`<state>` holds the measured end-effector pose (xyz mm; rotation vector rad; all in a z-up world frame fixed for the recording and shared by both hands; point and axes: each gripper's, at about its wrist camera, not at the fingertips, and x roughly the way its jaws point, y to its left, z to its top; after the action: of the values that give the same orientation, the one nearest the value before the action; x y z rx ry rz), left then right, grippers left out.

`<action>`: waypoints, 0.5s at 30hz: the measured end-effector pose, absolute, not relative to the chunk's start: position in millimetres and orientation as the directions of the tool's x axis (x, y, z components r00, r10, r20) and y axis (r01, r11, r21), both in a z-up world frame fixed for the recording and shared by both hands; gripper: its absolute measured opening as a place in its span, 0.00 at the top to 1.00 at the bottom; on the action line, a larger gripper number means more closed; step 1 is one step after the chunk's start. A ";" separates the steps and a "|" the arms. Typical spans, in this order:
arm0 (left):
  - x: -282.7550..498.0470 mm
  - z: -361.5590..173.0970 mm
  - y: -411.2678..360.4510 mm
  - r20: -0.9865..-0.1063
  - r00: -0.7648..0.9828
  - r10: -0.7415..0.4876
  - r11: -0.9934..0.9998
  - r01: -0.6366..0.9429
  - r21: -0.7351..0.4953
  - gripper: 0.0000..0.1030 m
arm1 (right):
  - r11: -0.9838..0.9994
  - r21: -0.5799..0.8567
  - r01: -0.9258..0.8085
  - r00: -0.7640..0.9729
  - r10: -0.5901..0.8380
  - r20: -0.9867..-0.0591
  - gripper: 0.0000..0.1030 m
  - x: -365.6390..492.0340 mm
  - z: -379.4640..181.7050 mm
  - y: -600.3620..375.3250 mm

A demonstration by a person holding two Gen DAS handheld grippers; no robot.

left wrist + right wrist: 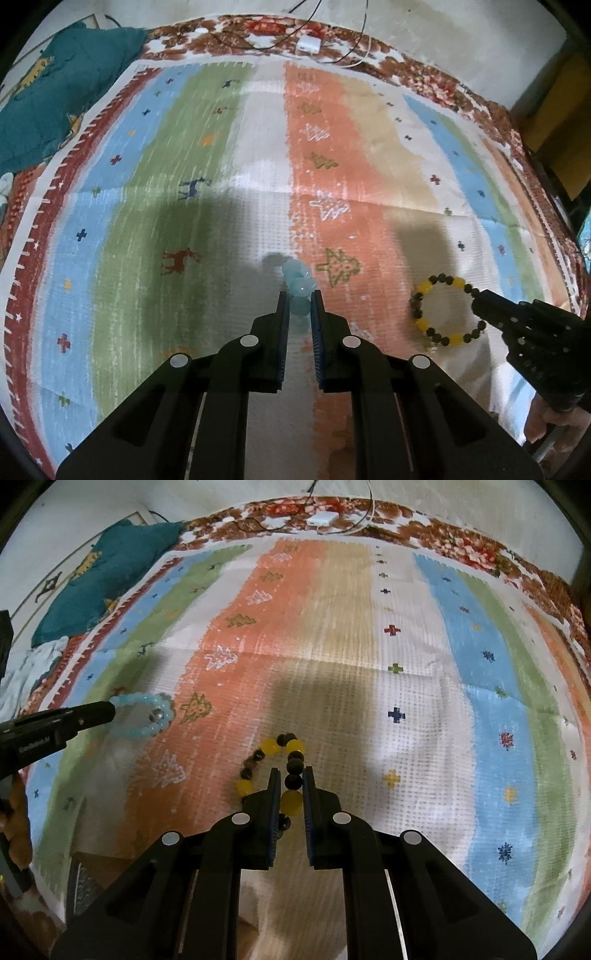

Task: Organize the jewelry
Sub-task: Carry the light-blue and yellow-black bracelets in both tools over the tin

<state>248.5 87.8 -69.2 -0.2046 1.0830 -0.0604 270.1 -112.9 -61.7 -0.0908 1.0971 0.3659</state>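
Observation:
My left gripper (299, 295) is shut on a light blue bead bracelet (298, 286) and holds it edge-on over the striped cloth; in the right wrist view the bracelet (142, 716) shows as a ring at the left gripper's tip (110, 710). My right gripper (290, 771) is shut on a yellow and dark bead bracelet (291, 775). In the left wrist view this bracelet (448, 310) hangs as a ring from the right gripper's tip (476, 299).
A striped, patterned cloth (258, 147) covers the bed. A teal cushion (62, 85) lies at the far left. A white charger (309, 44) with cables lies at the far edge. A wall stands behind.

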 end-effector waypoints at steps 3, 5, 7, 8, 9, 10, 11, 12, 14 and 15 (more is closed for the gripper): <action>244.8 -61.6 83.5 -0.862 0.481 -0.158 0.979 -0.038 -0.200 0.89 | 0.934 0.108 -0.342 0.413 0.252 -0.875 0.88 266.2 -55.9 -113.0; 242.0 -57.3 80.8 -0.857 0.488 -0.164 0.979 -0.030 -0.204 0.89 | 0.933 0.109 -0.343 0.419 0.256 -0.871 0.88 264.4 -52.5 -113.0; 239.2 -54.9 78.0 -0.855 0.491 -0.169 0.978 -0.022 -0.206 0.89 | 0.932 0.109 -0.346 0.422 0.258 -0.869 0.88 261.6 -50.0 -113.3; 237.9 -54.5 77.4 -0.854 0.492 -0.170 0.978 -0.020 -0.206 0.89 | 0.931 0.108 -0.347 0.423 0.258 -0.868 0.88 260.1 -48.9 -113.2; 236.3 -54.3 76.3 -0.854 0.490 -0.171 0.978 -0.017 -0.206 0.89 | 0.932 0.105 -0.348 0.427 0.257 -0.867 0.88 258.2 -47.7 -113.1; 235.3 -55.0 75.4 -0.857 0.485 -0.177 0.978 -0.012 -0.209 0.89 | 0.932 0.102 -0.349 0.429 0.256 -0.866 0.88 257.0 -46.8 -113.2; 234.4 -55.1 75.3 -0.858 0.482 -0.180 0.978 -0.009 -0.210 0.89 | 0.932 0.100 -0.349 0.430 0.255 -0.866 0.88 255.5 -45.8 -113.6; 232.7 -54.7 75.5 -0.857 0.485 -0.176 0.978 -0.012 -0.208 0.89 | 0.932 0.099 -0.349 0.432 0.253 -0.865 0.88 254.8 -44.9 -113.6; 230.2 -53.3 74.8 -0.856 0.485 -0.180 0.978 -0.009 -0.210 0.89 | 0.931 0.094 -0.351 0.436 0.252 -0.864 0.88 251.8 -42.3 -114.0; 228.9 -51.7 74.7 -0.854 0.489 -0.180 0.977 -0.010 -0.212 0.89 | 0.931 0.090 -0.354 0.439 0.251 -0.863 0.88 250.0 -40.7 -113.9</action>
<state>228.9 74.7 -51.7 -0.1981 1.0570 -0.1045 250.0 -113.9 -40.7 -0.1095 1.0510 0.3766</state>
